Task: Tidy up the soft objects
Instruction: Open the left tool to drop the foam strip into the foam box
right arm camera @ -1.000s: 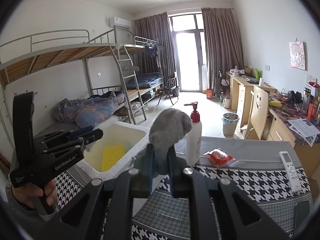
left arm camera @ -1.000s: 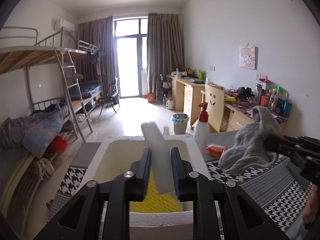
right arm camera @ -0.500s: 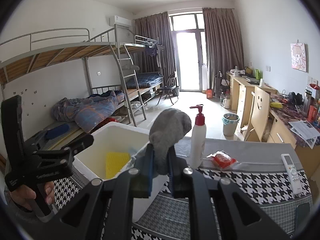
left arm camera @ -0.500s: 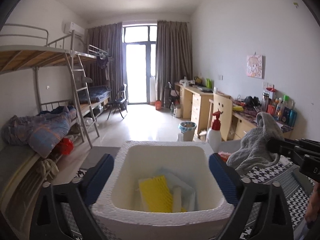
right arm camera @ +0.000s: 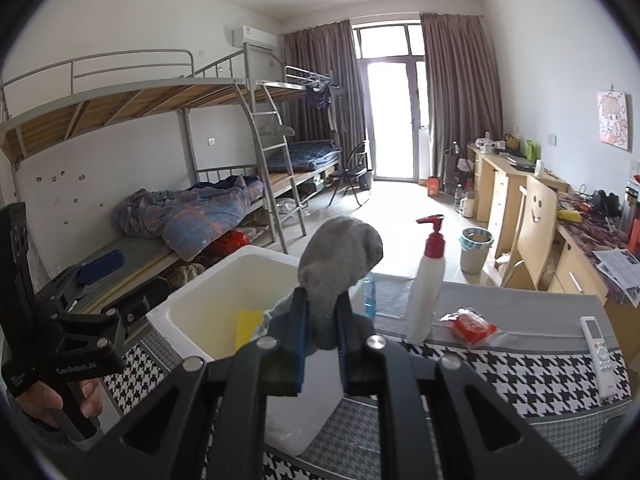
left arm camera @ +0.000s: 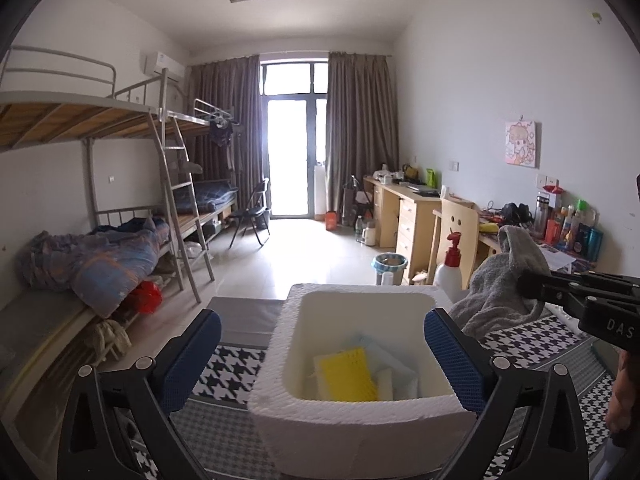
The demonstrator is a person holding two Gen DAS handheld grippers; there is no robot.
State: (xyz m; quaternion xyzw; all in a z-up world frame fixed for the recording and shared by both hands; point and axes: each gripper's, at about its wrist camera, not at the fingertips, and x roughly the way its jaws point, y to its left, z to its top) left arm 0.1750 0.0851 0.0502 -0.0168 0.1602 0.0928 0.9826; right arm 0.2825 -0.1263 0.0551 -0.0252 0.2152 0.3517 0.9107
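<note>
Box (left arm camera: pixel 352 412) at 6 o'clock already holds a yellow sponge (left arm camera: pixel 348 374) and pale pieces. Left gripper (left arm camera: pixel 322 354) gapes empty over it. Right gripper (right arm camera: pixel 322 332) clenches the grey towel (right arm camera: pixel 340 264), raised at the box's 3 o'clock rim; dropping it in remains.

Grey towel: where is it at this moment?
The grey towel is pinched in the right tool, held above the table just right of the foam box and left of the pump bottle.
</note>
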